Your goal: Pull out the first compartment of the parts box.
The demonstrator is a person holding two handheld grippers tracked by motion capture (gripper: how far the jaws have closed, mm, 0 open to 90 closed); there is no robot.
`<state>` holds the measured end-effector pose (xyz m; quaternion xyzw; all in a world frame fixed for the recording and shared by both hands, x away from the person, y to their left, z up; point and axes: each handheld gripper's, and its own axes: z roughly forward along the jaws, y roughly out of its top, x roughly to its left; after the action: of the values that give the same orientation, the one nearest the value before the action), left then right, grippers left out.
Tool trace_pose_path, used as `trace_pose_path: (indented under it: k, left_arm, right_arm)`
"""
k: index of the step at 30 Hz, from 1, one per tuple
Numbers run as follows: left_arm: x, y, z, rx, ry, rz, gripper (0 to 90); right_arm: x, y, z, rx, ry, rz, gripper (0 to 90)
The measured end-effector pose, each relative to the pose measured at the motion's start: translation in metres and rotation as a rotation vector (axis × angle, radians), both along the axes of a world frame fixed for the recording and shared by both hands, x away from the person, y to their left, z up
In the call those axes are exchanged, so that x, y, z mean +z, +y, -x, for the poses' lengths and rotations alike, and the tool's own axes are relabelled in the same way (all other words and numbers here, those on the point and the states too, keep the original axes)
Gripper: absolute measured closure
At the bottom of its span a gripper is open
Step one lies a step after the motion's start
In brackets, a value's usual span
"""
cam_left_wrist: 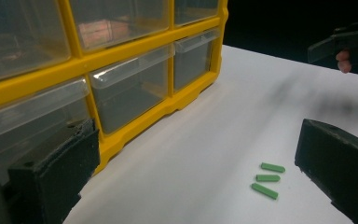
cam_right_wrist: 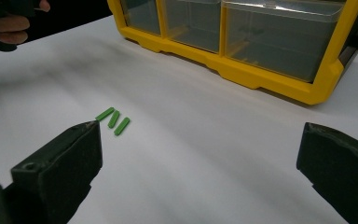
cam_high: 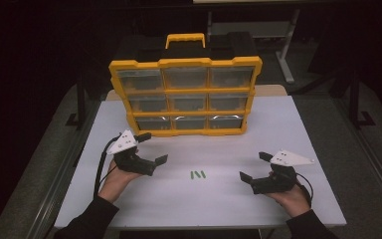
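Both grippers, left (cam_high: 154, 147) and right (cam_high: 254, 166), hold fingers wide apart and empty before the yellow clear-drawered plastic organizer (cam_high: 185, 96). Likely next: grasp one of the three small green sticks (cam_high: 197, 175).

yellow organizer (cam_high: 186, 94), green sticks (cam_high: 197, 175), white table (cam_high: 278, 119)

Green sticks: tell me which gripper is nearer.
Left, slightly. The left gripper sits open up-left of the green sticks; the right gripper, also open, is farther off on their other side.
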<state>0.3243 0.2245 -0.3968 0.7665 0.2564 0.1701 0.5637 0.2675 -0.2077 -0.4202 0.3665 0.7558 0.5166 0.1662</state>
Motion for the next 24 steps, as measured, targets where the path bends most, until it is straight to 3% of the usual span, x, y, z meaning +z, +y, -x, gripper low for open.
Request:
trace_pose_path:
  k: [24]
  left_arm:
    - [-0.003, -0.019, -0.018, -0.009, 0.002, 0.019, 1.9]
  right_arm:
    - [0.0, 0.001, 0.0, 0.006, 0.005, -0.013, 0.0]
